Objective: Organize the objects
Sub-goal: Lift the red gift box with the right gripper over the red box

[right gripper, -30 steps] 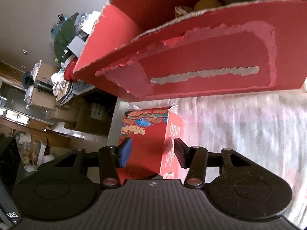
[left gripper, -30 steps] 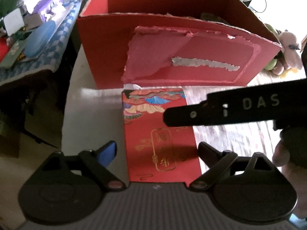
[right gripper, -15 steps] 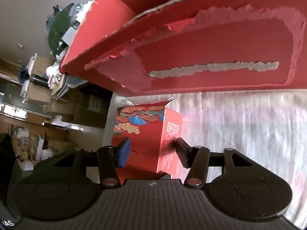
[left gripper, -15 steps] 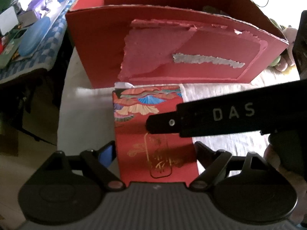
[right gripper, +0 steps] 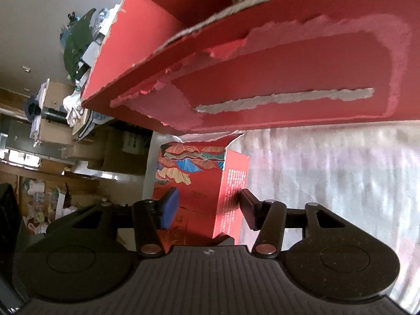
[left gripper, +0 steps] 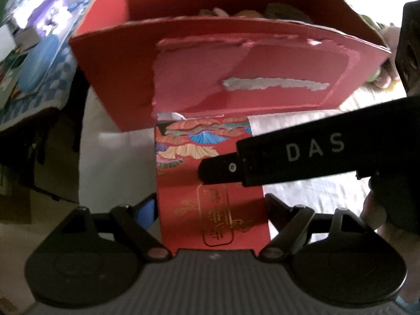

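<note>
Up close in the left wrist view, the left gripper (left gripper: 211,210) clamps a flat red carton (left gripper: 210,183), glossy, with gold foil characters and painted fans. Its far end meets the base of the big red cardboard box (left gripper: 223,78), whose front skin is torn to rough pink and grey patches. A matte black bar marked DAS (left gripper: 302,157), part of the other tool, crosses over the carton.

From the right wrist view, the right gripper (right gripper: 207,206) pinches the same carton (right gripper: 207,183) across its printed side panel, below the box (right gripper: 262,92). The box's ragged rim shows raw board.
</note>
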`<state>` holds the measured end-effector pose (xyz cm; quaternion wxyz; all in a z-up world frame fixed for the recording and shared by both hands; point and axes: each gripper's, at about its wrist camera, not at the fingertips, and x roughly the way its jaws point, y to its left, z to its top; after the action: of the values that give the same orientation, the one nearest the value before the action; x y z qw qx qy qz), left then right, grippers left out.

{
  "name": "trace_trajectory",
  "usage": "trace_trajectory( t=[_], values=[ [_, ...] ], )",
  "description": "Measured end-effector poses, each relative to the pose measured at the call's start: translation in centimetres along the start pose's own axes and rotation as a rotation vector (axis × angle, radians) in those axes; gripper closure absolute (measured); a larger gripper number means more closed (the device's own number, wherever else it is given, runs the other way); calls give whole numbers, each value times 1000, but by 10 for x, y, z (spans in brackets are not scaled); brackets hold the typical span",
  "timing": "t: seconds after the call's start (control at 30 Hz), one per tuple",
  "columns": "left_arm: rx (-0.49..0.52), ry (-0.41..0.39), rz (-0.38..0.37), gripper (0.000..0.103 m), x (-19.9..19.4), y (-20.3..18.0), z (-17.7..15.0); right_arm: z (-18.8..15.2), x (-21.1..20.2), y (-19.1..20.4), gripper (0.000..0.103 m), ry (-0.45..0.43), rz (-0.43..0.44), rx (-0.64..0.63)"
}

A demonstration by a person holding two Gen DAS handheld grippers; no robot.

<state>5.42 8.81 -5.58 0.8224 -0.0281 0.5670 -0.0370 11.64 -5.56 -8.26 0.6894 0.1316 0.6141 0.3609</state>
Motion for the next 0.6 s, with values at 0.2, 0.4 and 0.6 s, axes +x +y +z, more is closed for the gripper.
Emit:
trace_trajectory(
  t=[0.2, 0.4, 0.6],
  values=[
    [82, 30, -63, 20, 0, -27, 10, -6, -27, -17, 49, -28, -43, 57],
    [177, 32, -97, 20, 1, -72, 16, -15, -61, -42, 49, -80, -78, 98],
    [264, 24, -110, 20, -3, -122, 21, -24, -98, -69, 49, -134, -87, 149]
  ],
)
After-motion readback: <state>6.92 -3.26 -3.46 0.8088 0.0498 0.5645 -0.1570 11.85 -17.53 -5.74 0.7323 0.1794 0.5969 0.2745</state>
